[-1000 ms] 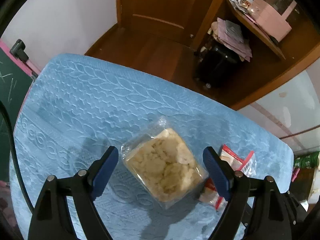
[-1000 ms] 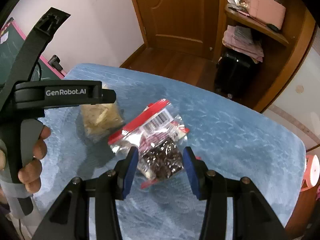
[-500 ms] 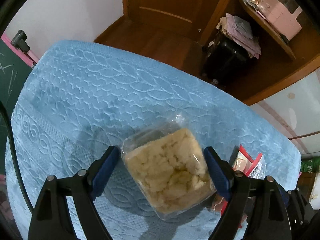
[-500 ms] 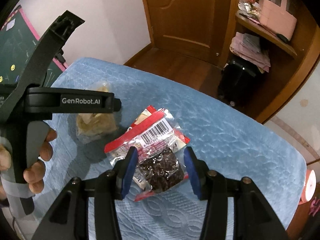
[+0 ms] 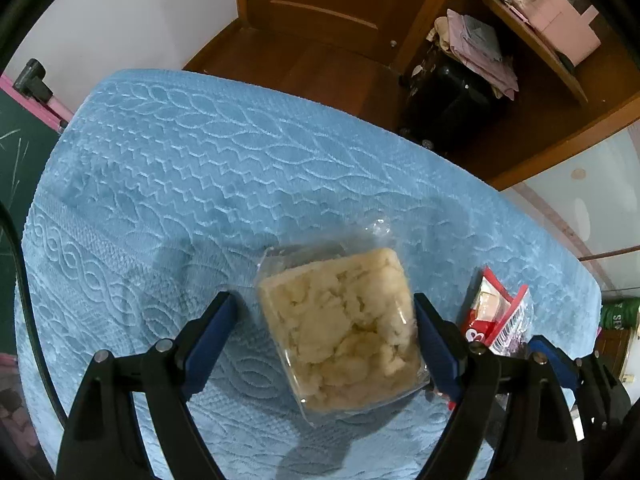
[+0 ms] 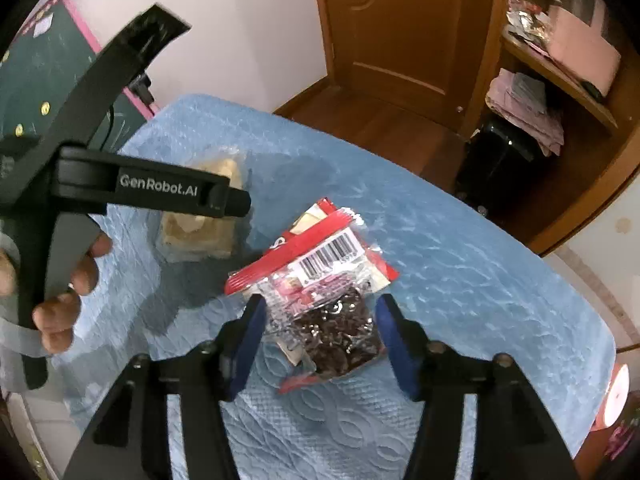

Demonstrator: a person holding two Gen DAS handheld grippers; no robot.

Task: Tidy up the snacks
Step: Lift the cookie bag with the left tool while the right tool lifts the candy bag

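The left gripper (image 5: 324, 340) has its blue-padded jaws spread wide around a clear plastic packet of pale, crumbly yellow snack (image 5: 340, 328). The right-hand pad lies against the packet's edge, while the left-hand pad stands clear of it with bare cloth between, so nothing is clamped. The packet lies flat on the blue quilted surface (image 5: 180, 184).

The right gripper (image 6: 320, 332) has just been opening its jaws. A red-topped clear bag of dark brown pieces with a barcode label (image 6: 320, 280) sits between them; the pads flank its lower end without visibly pressing, so the bag looks released. It also lies on the blue surface, just right of the yellow packet, whose corner shows beside it in the left wrist view.

In the right wrist view a hand (image 6: 64, 280) grips the black handle of the left tool. Beyond the surface are a brown wooden door (image 6: 400, 40), wooden shelves (image 6: 560, 72) with pink items, and a black suitcase (image 5: 444, 96).
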